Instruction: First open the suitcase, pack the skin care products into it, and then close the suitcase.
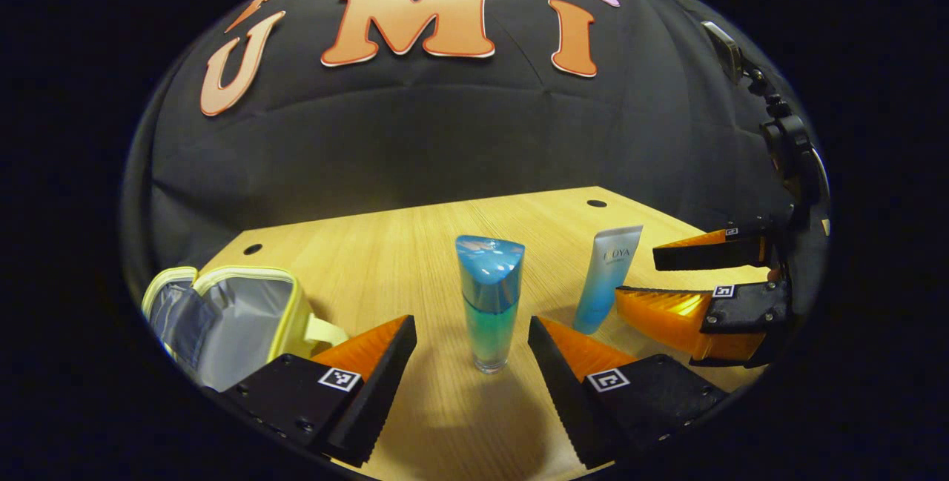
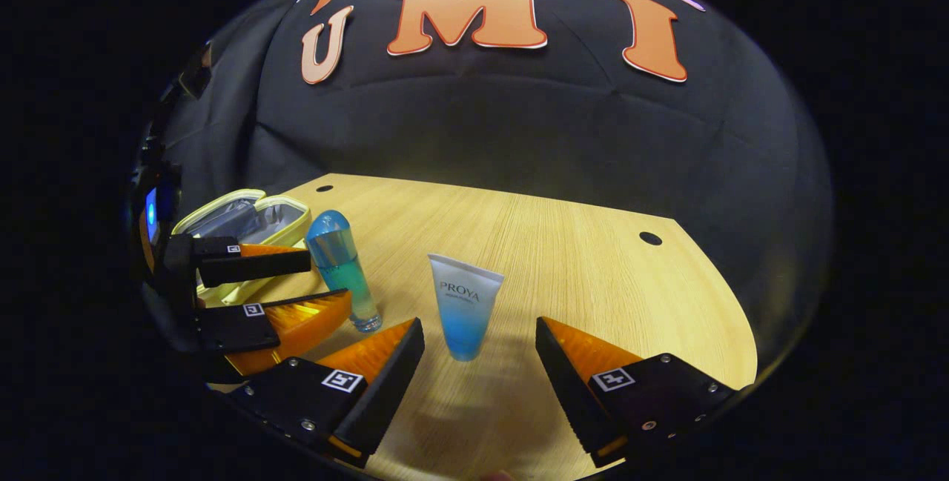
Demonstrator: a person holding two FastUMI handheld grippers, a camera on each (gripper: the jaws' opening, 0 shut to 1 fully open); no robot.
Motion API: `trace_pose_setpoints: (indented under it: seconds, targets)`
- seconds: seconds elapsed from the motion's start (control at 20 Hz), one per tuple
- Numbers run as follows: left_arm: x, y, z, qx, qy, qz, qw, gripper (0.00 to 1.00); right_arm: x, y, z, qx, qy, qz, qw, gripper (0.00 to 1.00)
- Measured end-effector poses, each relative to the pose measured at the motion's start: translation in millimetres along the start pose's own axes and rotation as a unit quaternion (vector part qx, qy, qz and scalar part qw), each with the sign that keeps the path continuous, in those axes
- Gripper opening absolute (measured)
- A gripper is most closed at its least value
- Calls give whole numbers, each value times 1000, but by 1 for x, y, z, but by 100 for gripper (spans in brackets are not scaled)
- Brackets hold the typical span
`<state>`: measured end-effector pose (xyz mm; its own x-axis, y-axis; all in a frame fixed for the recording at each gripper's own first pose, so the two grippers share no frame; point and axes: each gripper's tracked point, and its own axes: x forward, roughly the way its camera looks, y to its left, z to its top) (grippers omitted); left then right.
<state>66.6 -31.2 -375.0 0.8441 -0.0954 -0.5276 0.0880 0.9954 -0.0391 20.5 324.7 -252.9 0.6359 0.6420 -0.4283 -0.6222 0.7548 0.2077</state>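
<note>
A blue-green bottle (image 1: 488, 303) stands upright on the wooden table, just ahead of my left gripper (image 1: 472, 336), which is open with a finger on either side of it and not touching. A white-and-blue tube (image 2: 463, 303) stands cap-down in front of my right gripper (image 2: 480, 339), also open around it without contact. The small yellow-trimmed case (image 1: 230, 314) lies unzipped at the left, its grey lining showing. In the left gripper view the tube (image 1: 609, 277) stands beside the right gripper (image 1: 671, 277). The right gripper view shows the bottle (image 2: 341, 266), the case (image 2: 248, 225) and the left gripper (image 2: 296, 284).
The wooden table (image 2: 593, 273) has round cable holes (image 2: 650, 238) near its far corners and ends at the black cloth wall behind. A camera mount on an arm (image 1: 778, 125) hangs at the right edge of the left gripper view.
</note>
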Motion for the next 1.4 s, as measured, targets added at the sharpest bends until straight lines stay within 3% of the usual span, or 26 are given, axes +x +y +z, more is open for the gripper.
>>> trace_pose_setpoints:
  seconds: [0.1, 0.15, 0.25, 0.3, 0.45, 0.8, 1.1, 1.4]
  targets:
    - [14, -1, -7, 4, 12, -4, 1000, 94, 7, 1, -6, -1, 8, 4, 1000, 96]
    - [18, 0, -7, 6, 12, -5, 1000, 81, 9, 2, -7, 0, 8, 7, 1000, 96]
    - [25, 2, -7, 6, 12, -9, 1000, 69, 16, 5, -9, -2, 8, 13, 1000, 96]
    - [26, -1, -6, 4, 14, -19, 1000, 68, 20, 7, -11, -1, 10, 18, 1000, 96]
    - [31, -1, -5, 7, 8, -20, 1000, 46, 33, 13, -16, 0, 17, 25, 1000, 96]
    - [22, 13, 9, -12, -10, -3, 1000, 44, 55, 23, -26, 14, 29, 41, 999, 96]
    - [1, 26, 47, 4, -49, 11, 999, 43, 61, 28, -25, 38, 34, 42, 998, 52]
    - [-24, 48, 73, 17, -70, 32, 997, 43, 48, 48, 5, 49, 21, 63, 997, 48]
